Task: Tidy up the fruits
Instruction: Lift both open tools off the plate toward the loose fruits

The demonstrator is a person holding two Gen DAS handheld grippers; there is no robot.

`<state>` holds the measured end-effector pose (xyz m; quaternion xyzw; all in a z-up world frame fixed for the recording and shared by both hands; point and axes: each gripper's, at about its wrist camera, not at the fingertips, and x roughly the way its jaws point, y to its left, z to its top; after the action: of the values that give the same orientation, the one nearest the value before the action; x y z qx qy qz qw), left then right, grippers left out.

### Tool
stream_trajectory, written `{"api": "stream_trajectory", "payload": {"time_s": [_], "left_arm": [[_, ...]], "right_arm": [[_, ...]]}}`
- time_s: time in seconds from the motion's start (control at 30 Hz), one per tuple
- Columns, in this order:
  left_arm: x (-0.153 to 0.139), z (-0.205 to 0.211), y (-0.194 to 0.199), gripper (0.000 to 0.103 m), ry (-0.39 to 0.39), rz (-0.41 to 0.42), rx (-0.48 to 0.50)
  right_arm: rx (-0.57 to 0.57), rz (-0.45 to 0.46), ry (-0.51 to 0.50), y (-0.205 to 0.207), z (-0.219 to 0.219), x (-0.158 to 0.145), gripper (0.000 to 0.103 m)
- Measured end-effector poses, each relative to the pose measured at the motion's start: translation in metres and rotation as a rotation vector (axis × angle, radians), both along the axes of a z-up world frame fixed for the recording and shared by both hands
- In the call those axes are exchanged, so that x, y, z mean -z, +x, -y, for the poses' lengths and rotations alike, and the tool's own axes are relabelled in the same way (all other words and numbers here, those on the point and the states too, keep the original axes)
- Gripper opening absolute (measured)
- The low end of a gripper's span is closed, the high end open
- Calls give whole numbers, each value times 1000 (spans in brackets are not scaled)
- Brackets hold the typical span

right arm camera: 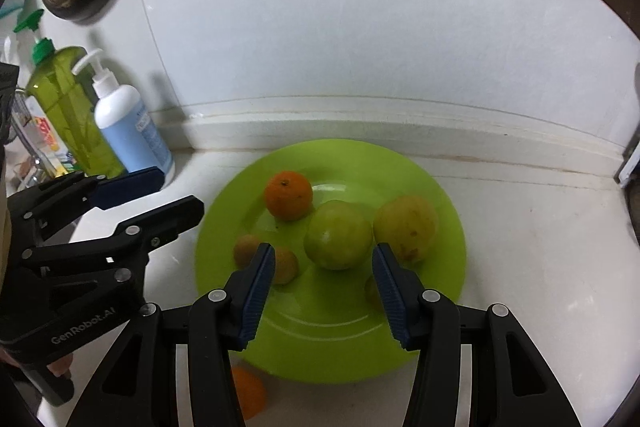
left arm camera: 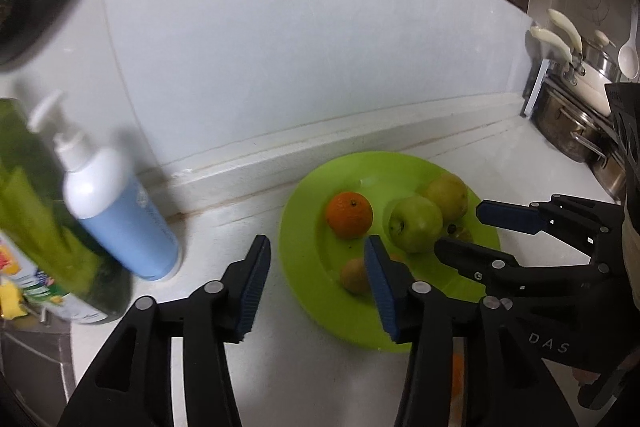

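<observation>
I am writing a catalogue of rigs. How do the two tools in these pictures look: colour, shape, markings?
Both are alike. The left tool and the right tool have matte black plastic linkage arms with round silver pivot pins. Each finger ends in a flat, ribbed dark blue pad. White lettering reads "GenRobot.AI" on the left tool's body and "DAS" on the right one's. No cables or sleeves show.

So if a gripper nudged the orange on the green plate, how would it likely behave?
The orange is round and sits loose, so it would probably roll across the smooth green plate. The green apple close beside it might stop it. Its pebbled skin should grip better than the glossy apple's.
</observation>
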<state>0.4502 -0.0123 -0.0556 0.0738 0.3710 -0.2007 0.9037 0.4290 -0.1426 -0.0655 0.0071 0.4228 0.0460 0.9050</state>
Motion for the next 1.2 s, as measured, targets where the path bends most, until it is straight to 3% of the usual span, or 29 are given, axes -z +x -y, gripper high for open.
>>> {"api": "stream_trajectory", "payload": {"time_s": [0.23,0.57,0.67,1.2], "left_arm": [[-31,-18,-36,66,-22,62,-45],[-54,-46,-90,72,-38,119,-84],[-58,-54,-104,76,-49,127,-89],[-55,-96,-160,82,-42,138,-74]], "right_arm": [[0,55,16,-35,-6,-26,52],[22,121,17,-88,-19,-54,57],[43,138,21,-103,-23,-59,63],[114,200,3,-175,-62,-63,66]]}}
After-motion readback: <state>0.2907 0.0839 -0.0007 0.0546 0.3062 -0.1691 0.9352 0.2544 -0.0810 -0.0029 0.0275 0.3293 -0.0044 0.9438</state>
